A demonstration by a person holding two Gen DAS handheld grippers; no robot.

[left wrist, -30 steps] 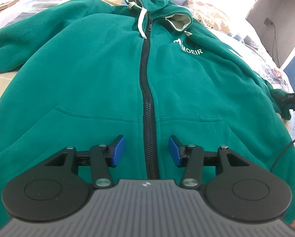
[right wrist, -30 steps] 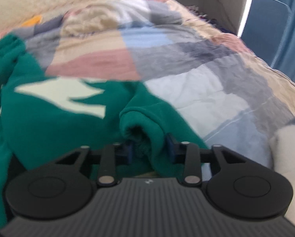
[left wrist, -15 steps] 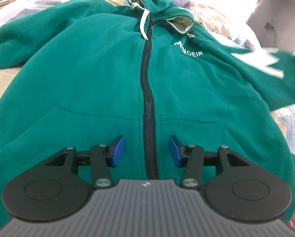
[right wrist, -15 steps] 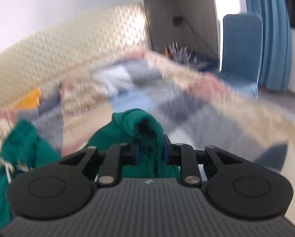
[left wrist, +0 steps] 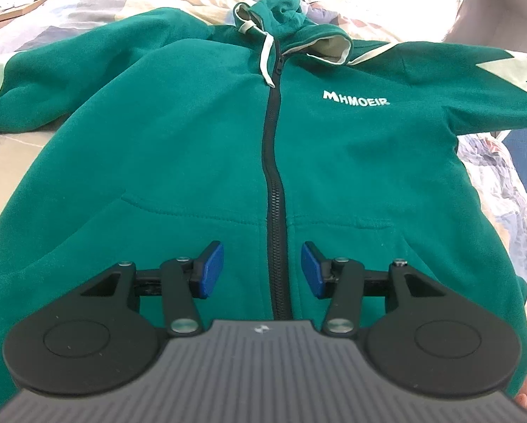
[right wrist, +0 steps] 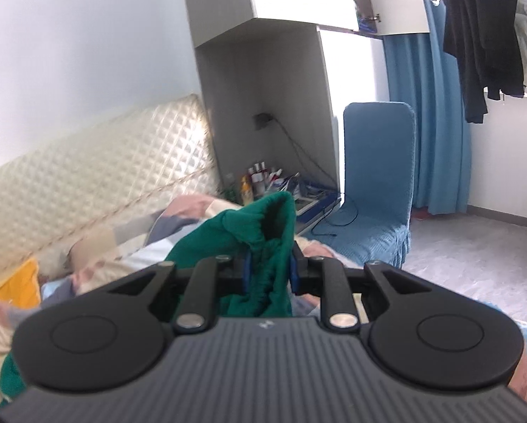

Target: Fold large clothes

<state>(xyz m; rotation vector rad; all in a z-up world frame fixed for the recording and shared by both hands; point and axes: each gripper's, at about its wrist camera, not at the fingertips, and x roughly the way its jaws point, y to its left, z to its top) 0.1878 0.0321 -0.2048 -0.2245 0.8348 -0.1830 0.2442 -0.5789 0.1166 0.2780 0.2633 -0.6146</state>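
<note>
A green zip-up hoodie (left wrist: 193,134) lies front up on the bed, its hood (left wrist: 291,24) at the far end and its black zipper (left wrist: 274,162) running down the middle. My left gripper (left wrist: 262,269) is open and empty, low over the hem, one finger on each side of the zipper. The hoodie's right sleeve (left wrist: 475,84) stretches out to the right, lifted off the bed. My right gripper (right wrist: 267,268) is shut on that sleeve's cuff (right wrist: 263,225) and holds it up in the air.
A patchwork quilt (left wrist: 503,183) covers the bed. A quilted headboard (right wrist: 87,183) stands at the left of the right wrist view. A blue chair (right wrist: 376,190), a cluttered bedside shelf (right wrist: 281,183), blue curtains (right wrist: 429,105) and hanging clothes (right wrist: 482,35) lie beyond.
My right gripper has lifted the cuff up and outward off the bed, and the right sleeve now stretches out straight. The left gripper has hardly moved.
</note>
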